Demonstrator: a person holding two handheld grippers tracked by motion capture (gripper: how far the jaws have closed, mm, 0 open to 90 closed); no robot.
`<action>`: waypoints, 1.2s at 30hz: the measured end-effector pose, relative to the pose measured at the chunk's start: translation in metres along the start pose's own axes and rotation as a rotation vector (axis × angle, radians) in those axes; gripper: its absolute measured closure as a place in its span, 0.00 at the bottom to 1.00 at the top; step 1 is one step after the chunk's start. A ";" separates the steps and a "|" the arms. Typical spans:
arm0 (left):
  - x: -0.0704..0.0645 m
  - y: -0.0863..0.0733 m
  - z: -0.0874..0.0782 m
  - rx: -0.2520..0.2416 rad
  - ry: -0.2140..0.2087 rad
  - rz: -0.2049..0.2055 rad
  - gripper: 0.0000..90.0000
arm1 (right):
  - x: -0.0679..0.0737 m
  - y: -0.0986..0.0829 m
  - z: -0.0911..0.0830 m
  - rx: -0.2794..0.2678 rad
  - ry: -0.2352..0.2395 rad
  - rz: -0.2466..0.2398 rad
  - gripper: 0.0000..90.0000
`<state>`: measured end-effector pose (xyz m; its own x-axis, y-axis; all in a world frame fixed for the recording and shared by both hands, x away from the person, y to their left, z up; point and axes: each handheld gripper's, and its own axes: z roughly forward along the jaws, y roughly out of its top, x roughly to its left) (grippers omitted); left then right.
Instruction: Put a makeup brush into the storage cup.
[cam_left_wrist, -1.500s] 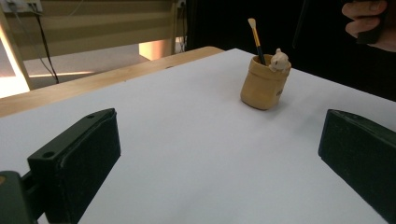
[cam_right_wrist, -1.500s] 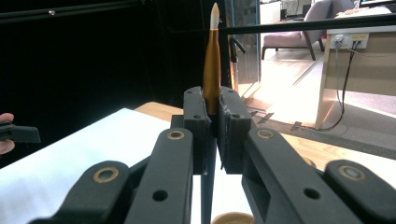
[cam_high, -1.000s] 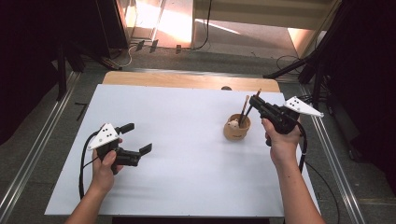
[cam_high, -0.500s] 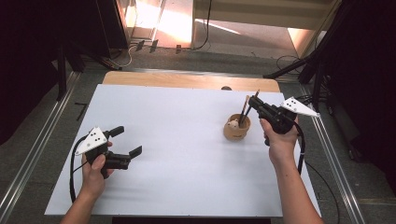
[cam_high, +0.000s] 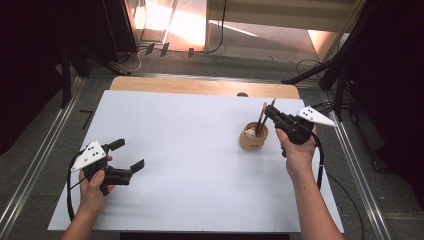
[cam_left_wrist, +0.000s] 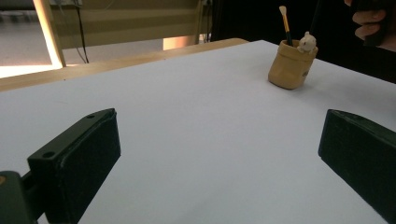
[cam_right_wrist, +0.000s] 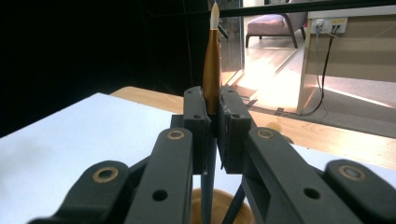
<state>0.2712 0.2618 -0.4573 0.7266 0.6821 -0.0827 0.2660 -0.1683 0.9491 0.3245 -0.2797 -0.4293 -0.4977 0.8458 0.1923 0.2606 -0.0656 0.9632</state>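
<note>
Right gripper view: right gripper clamped on a brush.
At eight o'clock on the worktop, left gripper gapes wide, empty.

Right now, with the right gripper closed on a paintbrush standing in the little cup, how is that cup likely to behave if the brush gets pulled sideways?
The cup looks small and probably light, so it may tip or slide on the smooth white table. The brush clamped in the right gripper seems stiff, so sideways pull would likely lever the rim. Lifting straight up seems safer.
</note>
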 end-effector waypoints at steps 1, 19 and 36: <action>0.000 -0.001 -0.001 0.000 0.001 -0.005 0.00 | 0.000 -0.001 0.000 -0.001 -0.002 -0.004 0.94; 0.008 -0.010 -0.017 -0.009 0.029 -0.020 0.00 | -0.001 -0.011 0.009 0.024 -0.021 0.001 0.94; 0.015 -0.012 -0.024 -0.028 0.041 -0.035 0.00 | -0.007 -0.022 0.008 0.032 -0.044 0.048 0.76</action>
<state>0.2632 0.2911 -0.4629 0.6906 0.7157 -0.1043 0.2729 -0.1244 0.9540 0.3290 -0.2796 -0.4532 -0.4472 0.8645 0.2292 0.3105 -0.0903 0.9463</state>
